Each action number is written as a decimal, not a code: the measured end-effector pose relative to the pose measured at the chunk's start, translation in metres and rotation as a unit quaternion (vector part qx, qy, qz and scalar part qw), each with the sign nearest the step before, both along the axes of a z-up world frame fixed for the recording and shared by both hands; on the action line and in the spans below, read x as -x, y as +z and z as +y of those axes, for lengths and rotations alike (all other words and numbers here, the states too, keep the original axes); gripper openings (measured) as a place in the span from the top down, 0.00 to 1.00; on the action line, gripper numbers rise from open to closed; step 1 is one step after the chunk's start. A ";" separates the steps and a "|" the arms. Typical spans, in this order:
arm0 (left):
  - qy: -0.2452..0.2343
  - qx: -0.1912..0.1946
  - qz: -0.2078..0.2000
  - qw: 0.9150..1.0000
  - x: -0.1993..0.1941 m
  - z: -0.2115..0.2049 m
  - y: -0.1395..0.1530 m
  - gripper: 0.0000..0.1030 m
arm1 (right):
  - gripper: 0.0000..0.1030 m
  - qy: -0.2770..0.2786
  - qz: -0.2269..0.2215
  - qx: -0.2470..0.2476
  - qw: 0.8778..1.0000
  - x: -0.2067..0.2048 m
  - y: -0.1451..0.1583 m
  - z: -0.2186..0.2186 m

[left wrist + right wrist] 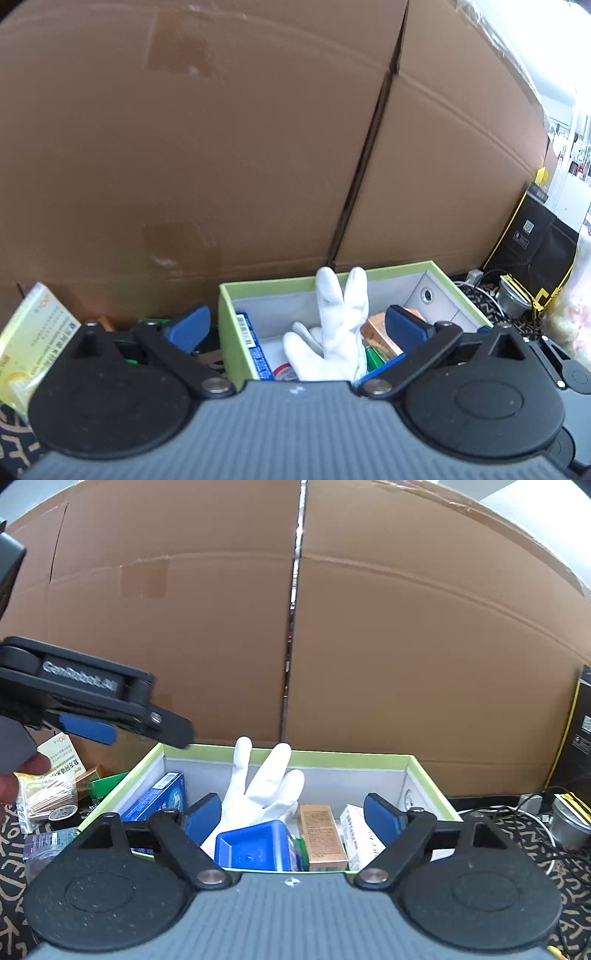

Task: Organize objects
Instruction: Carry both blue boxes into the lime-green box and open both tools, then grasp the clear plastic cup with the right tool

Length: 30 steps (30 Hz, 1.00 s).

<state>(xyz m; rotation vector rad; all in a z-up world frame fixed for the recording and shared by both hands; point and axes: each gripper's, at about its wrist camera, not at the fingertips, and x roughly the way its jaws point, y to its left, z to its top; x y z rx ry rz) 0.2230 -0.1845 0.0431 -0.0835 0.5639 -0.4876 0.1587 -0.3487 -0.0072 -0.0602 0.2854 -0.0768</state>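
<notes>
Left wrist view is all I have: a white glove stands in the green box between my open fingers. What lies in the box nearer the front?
Observer: A blue tray lies against the near wall of the green box, in front of the white glove.
Operator: Anything right of it?
Observer: An upright orange-brown carton, then a white carton.
Operator: Where is my left gripper relative to the box?
Observer: The left gripper hangs over its left rim, holding nothing.

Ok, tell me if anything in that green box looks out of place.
The white glove stands upright among the packets in the green box, its fingers poking above the rim instead of lying flat. Nothing else there stands out.
</notes>
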 end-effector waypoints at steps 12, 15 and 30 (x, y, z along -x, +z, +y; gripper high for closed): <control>0.007 0.005 -0.042 0.999 0.058 0.045 0.026 0.00 | 0.12 0.014 -0.034 -0.008 0.999 0.047 0.020 0.014; 0.013 0.011 -0.042 0.999 0.076 0.061 0.027 0.00 | 0.12 0.028 -0.042 -0.018 0.999 0.061 0.022 0.024; 0.060 0.015 0.020 0.998 0.142 0.136 -0.039 0.00 | 0.11 0.087 0.005 -0.039 0.995 0.098 -0.019 0.083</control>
